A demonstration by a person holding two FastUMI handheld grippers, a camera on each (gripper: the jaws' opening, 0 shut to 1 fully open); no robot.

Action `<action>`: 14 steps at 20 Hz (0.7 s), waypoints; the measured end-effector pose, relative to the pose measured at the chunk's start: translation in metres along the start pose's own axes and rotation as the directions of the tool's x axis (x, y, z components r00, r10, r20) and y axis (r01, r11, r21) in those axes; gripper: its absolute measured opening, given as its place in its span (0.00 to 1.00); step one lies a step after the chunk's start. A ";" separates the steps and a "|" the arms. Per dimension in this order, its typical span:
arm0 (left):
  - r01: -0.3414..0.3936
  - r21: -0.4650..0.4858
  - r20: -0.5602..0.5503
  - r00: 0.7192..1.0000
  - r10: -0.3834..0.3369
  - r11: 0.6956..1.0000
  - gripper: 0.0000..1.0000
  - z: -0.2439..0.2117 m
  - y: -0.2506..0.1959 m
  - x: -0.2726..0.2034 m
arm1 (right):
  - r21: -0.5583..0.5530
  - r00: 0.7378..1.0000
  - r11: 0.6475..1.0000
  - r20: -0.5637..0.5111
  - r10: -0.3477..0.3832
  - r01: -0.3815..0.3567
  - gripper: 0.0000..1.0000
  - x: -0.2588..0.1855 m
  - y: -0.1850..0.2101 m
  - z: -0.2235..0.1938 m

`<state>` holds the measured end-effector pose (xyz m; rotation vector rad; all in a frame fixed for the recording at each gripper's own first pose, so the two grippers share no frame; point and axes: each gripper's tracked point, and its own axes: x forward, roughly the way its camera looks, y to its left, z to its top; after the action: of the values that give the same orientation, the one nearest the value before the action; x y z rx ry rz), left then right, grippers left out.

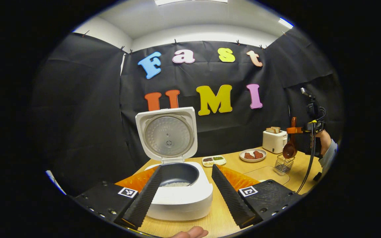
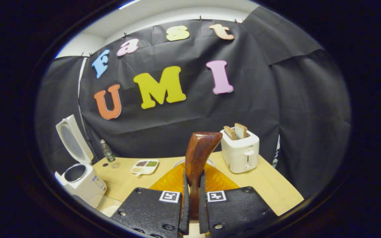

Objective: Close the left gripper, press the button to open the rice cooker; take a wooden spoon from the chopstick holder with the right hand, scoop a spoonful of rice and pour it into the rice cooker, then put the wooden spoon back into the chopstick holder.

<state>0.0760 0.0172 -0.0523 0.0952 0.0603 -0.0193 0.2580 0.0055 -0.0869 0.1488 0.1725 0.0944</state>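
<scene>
The white rice cooker stands open in the left gripper view, lid up, with some rice in its dark pot. My left gripper is open, its fingers on either side of the cooker front. Far right, my right gripper holds the brown wooden spoon bowl-down just above the wire chopstick holder. In the right gripper view my right gripper is shut on the wooden spoon, whose handle end sticks up between the fingers. The open rice cooker sits far left.
On the wooden table stand a white toaster with bread, a plate of red pieces and a small divided dish. A fingertip shows at the bottom edge. A bottle stands near the wall.
</scene>
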 end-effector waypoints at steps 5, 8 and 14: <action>-0.056 -0.050 -0.041 0.998 0.054 0.997 0.95 -0.015 0.023 0.000 | -0.069 0.996 0.995 0.058 0.070 -0.066 0.17 -0.040 0.061 0.021; -0.115 -0.053 -0.036 0.993 0.113 0.992 0.96 -0.018 0.043 -0.002 | -0.119 0.991 0.986 0.064 0.121 -0.113 0.17 -0.058 0.105 0.011; -0.123 -0.079 0.008 0.992 0.124 0.989 0.95 -0.009 0.051 -0.015 | -0.200 0.987 0.967 -0.012 0.161 -0.160 0.16 -0.059 0.167 -0.057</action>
<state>0.0615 0.0695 -0.0559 0.0199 0.0419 0.1059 0.1763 0.1720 -0.1066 -0.0384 0.1449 0.2723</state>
